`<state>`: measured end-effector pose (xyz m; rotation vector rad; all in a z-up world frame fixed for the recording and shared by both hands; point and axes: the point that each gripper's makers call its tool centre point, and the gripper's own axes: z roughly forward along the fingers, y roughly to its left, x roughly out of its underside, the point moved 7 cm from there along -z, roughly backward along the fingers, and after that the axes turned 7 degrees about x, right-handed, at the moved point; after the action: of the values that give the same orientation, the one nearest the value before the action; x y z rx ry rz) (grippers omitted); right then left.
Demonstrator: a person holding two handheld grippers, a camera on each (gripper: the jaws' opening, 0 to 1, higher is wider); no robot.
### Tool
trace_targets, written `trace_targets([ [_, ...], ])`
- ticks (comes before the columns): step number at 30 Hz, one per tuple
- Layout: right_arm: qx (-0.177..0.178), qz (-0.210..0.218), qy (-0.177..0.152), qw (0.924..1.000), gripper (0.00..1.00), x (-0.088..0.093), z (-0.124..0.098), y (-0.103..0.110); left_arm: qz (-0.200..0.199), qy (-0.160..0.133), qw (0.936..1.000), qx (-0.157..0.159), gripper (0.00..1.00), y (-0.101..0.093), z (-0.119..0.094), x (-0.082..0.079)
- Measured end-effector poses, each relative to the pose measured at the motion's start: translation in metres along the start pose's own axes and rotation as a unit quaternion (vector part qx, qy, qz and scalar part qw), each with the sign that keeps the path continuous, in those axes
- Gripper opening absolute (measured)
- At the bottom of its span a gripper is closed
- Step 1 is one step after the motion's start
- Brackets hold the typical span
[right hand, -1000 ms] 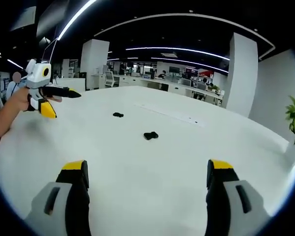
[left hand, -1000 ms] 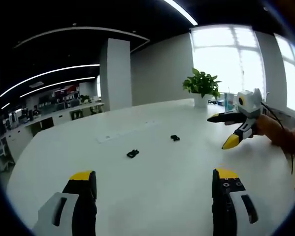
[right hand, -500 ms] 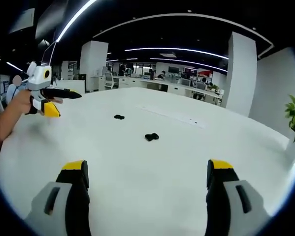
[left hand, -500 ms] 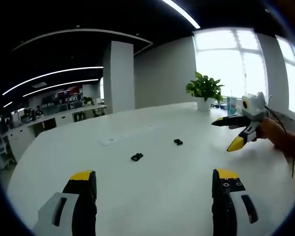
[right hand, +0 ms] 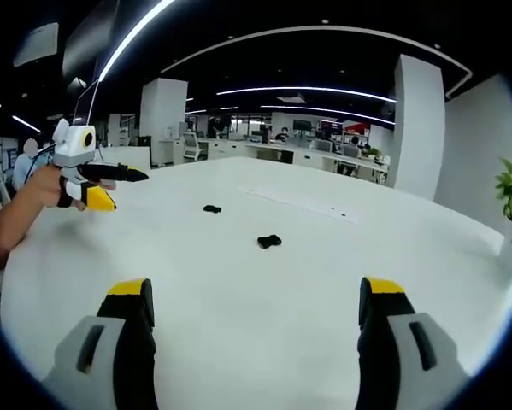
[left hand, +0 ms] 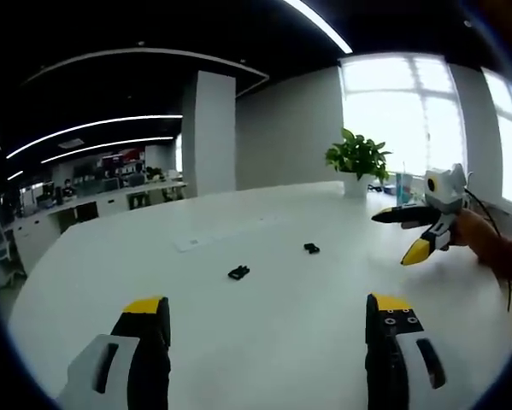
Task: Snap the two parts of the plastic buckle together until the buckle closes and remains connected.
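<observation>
Two small black buckle parts lie apart on the white table (left hand: 264, 316). In the left gripper view one part (left hand: 238, 272) is nearer me and the other part (left hand: 311, 248) lies farther right. In the right gripper view one part (right hand: 269, 242) sits near the middle and the other part (right hand: 211, 208) farther left. My left gripper (left hand: 264, 320) is open above the table, nothing between its jaws; it also appears at left in the right gripper view (right hand: 119, 186), held by a hand. My right gripper (right hand: 254, 303) is open and empty; it enters the left gripper view at right (left hand: 401, 235).
A potted plant (left hand: 356, 162) and a small blue-white item (left hand: 400, 182) stand at the table's far edge by the windows. A flat white strip (right hand: 303, 201) lies beyond the buckle parts. A white pillar (left hand: 213, 132) and office desks (right hand: 315, 154) stand behind.
Both views have shifted a little: the buckle parts sit slightly lower and to the right in each. Both grippers stay open and hold nothing.
</observation>
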<state>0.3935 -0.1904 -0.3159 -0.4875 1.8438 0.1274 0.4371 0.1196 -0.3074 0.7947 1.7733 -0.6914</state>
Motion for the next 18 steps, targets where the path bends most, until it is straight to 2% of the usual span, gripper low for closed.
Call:
trace_targets([
  [2,0.011,0.0,-0.001,0.9999,1.0,0.001,0.001,0.0,-0.002,0.002,1.0,-0.002,0.98,0.001,0.001,0.002],
  [8,0.004,0.01,0.0,0.9999,1.0,-0.001,0.0,0.003,0.004,0.006,1.0,-0.001,0.99,0.0,0.003,0.003],
  [12,0.008,0.011,-0.004,0.9999,1.0,-0.004,0.004,0.002,0.002,0.009,0.9999,-0.013,0.99,0.008,0.005,0.006],
  [18,-0.001,0.019,-0.001,0.9998,1.0,-0.005,0.009,0.008,-0.004,0.013,0.9999,-0.009,0.99,0.007,0.011,0.012],
])
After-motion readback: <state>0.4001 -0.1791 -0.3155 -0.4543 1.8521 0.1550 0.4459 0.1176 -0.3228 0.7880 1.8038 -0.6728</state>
